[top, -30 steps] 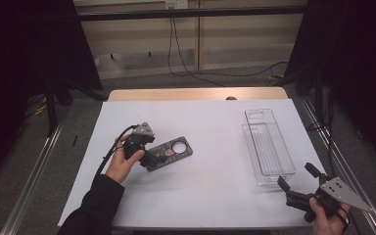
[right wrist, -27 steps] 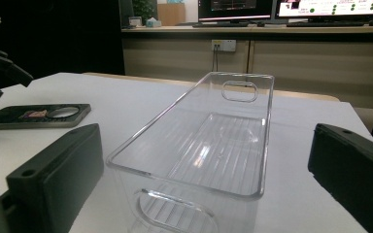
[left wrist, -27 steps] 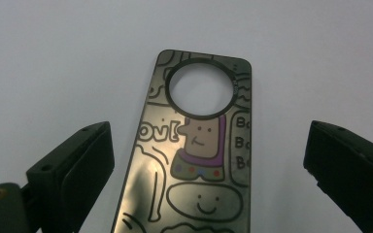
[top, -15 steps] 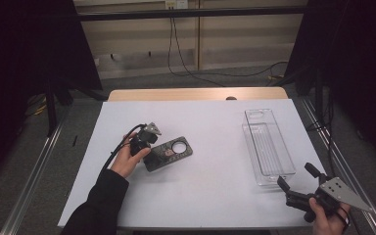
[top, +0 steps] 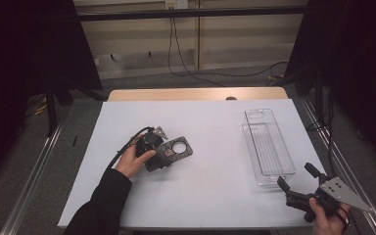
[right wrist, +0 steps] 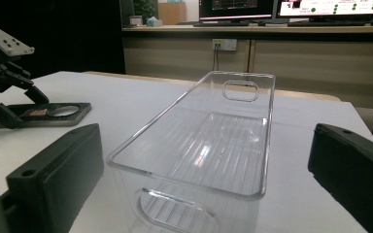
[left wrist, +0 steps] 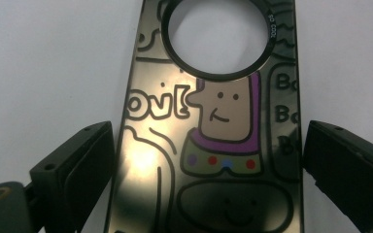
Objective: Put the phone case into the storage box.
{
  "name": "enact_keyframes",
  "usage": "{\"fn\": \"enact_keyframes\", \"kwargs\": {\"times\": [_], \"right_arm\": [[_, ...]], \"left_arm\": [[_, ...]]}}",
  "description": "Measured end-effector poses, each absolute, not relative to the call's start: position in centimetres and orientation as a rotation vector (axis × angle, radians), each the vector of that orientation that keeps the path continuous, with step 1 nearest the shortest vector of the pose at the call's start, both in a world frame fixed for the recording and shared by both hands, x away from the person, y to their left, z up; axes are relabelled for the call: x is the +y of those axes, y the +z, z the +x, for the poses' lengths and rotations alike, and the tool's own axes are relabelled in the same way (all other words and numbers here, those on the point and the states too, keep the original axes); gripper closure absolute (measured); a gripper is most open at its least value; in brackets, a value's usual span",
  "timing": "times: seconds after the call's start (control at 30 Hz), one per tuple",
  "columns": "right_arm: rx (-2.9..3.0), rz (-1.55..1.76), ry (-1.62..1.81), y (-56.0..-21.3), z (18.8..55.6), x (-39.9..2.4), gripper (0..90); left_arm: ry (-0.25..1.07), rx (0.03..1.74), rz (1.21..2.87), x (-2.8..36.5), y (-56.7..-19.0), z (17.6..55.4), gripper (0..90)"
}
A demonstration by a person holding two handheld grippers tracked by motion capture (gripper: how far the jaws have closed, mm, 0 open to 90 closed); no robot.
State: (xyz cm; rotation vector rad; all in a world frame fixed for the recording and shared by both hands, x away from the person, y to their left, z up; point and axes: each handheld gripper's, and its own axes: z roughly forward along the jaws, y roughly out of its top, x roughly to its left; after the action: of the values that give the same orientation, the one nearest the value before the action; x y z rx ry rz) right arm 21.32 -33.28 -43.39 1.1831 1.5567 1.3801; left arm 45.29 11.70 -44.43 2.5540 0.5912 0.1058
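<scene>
We see a white table [top: 215,142] with a black door-hanger card [top: 169,152] lying flat left of its middle and a clear plastic bin [top: 267,146] standing well apart on the right side.

The left gripper [top: 156,152] sits over the near end of the card, held by the left hand [top: 134,159], with its cable trailing back along the sleeve. In the left gripper view its two black jaws stand wide apart, one on each side of the card [left wrist: 213,145]; the left jaw lies just beside the card's edge and the right jaw stands a little off the other edge, so we cannot say the card is gripped. The card shows a round hole at its far end and cartoon figures drawn in outline, one with a purple collar and coloured dots.

The right gripper [top: 297,182] rests at the table's near right corner in the right hand [top: 329,218], jaws spread wide and holding nothing. In the right gripper view they frame the near end of the bin [right wrist: 209,145], which is empty, with a handle slot in each end wall.
</scene>
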Motion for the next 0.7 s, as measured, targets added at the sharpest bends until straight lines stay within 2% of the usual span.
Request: {"fn": "enact_keyframes", "kwargs": {"times": [0.7], "right_arm": [[1.559,1.181,1.383,-43.38,21.3,-33.25,0.0]], "left_arm": [[0.074,0.563,2.612,10.99,-44.54,45.82,0.0]]}}
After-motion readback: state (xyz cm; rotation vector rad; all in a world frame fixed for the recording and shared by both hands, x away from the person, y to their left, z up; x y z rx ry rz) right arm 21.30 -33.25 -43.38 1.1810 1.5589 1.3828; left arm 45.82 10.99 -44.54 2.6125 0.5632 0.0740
